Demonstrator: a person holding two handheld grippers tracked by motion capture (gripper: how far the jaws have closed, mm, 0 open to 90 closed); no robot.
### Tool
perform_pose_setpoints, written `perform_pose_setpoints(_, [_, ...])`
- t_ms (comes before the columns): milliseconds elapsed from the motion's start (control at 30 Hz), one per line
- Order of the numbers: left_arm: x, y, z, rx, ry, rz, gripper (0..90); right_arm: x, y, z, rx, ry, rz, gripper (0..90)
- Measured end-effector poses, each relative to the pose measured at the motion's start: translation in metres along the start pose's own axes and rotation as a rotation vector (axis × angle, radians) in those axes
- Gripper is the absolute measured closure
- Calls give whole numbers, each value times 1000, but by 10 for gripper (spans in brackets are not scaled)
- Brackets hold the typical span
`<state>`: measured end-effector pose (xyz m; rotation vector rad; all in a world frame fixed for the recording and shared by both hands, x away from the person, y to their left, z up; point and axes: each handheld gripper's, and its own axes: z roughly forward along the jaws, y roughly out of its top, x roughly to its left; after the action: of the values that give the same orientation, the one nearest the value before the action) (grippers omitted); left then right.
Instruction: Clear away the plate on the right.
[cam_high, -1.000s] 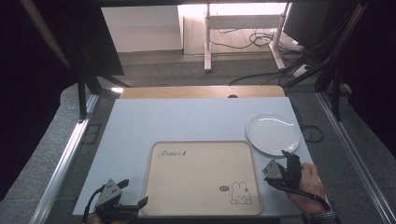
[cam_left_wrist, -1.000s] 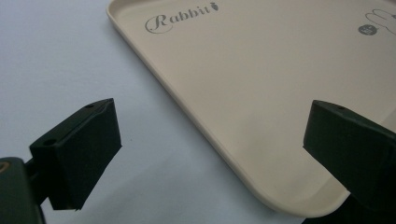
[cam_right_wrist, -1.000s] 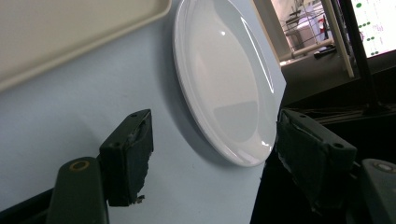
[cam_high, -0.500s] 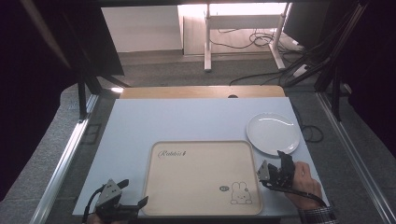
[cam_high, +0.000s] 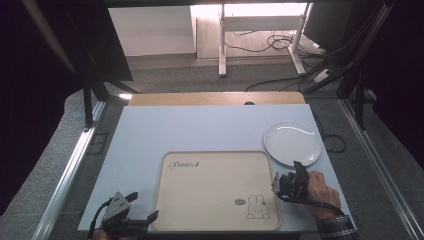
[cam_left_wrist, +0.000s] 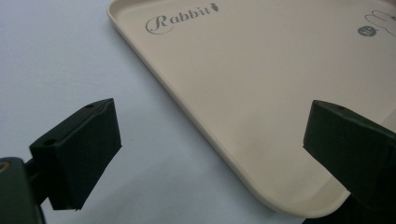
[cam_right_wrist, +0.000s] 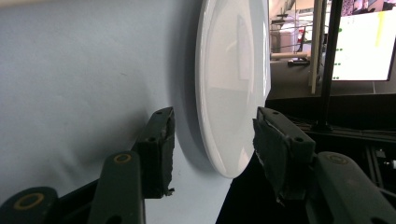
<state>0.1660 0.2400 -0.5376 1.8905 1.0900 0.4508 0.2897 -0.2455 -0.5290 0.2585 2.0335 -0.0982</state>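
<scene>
The white plate (cam_high: 292, 143) lay flat near the right edge of the pale blue desk (cam_high: 200, 130), just beyond the far right corner of the beige tray (cam_high: 215, 192). In the right gripper view the plate's (cam_right_wrist: 231, 79) near rim stood between the two black fingers (cam_right_wrist: 159, 149), one on the desk side and the other past the rim, with a gap on each side, so nothing was pinched. The right gripper (cam_high: 289, 181) sat just short of the plate, by the tray's right edge, held in a hand (cam_high: 322, 192) that came out of a checked sleeve (cam_high: 336, 227); its fingers had just been closing and stood about half apart around the rim.

The tray lay at the near middle of the desk, printed with the word "Rabbit" (cam_high: 184, 164) at its far left and a small rabbit drawing (cam_high: 256, 206) at its near right. The left gripper (cam_high: 131, 218) rested at the tray's near left corner. In the left gripper view its fingers (cam_left_wrist: 79, 144) stood wide, one over the bare desk and the other over the tray's (cam_left_wrist: 261, 84) surface, with the rounded corner rim between them and untouched.

Beyond the desk ran a wooden strip (cam_high: 215, 98), then grey floor with cables (cam_high: 280, 82).
</scene>
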Motion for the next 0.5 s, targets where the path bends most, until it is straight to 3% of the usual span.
perform_pose_setpoints(200, [1, 0, 0, -3, 0, -3, 34, 4, 4, 9, 15, -4, -47, 547])
perform_pose_setpoints(500, [1, 0, -1, -8, 3, -12, 26, 6, 9, 20, 23, -6, -72, 597])
